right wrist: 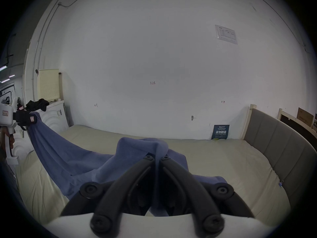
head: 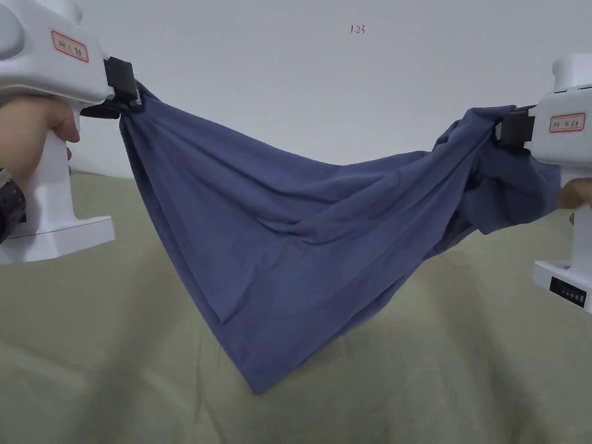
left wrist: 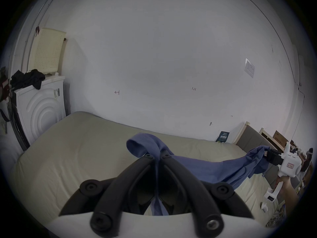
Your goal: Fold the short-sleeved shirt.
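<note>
A blue short-sleeved shirt hangs stretched between both grippers above the bed, sagging to a point near the bedsheet. My left gripper at the upper left is shut on one end of the cloth. In the left gripper view its jaws are closed with blue shirt fabric bunched over the tips of the left gripper. My right gripper at the right edge is shut on the other end, where a sleeve droops. In the right gripper view the shirt bulges over the closed tips of the right gripper.
A bed with a beige sheet lies under the shirt against a white wall. A grey padded headboard stands at the right end. A white appliance with dark clothes on top stands at the left end.
</note>
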### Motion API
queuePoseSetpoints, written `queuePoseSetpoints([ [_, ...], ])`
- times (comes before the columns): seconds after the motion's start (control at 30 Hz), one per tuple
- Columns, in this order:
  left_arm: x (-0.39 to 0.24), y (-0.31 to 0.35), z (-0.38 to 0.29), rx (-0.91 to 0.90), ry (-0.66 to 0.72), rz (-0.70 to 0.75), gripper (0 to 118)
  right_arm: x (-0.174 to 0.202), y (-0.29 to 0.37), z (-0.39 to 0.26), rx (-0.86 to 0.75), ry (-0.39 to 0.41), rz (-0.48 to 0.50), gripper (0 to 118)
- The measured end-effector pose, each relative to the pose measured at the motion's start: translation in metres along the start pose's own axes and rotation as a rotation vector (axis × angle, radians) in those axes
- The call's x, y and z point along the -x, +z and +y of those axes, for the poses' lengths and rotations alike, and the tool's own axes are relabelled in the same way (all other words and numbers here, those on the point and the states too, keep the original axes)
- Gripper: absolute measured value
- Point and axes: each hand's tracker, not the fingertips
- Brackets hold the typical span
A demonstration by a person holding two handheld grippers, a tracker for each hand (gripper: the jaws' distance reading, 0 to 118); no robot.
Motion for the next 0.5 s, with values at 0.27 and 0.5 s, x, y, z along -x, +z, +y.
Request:
queuePoseSetpoints([
  [0.27,0.016,-0.004,-0.011,0.034,0.028,0.002,0,-0.009,0.010,-0.013,0.016,0.008,0.060,3],
  [0.5,0.040,0.003,-0.023,0.063,0.105,-0.006,0,-0.023,0.024,-0.032,0.041,-0.011,0.105,3],
])
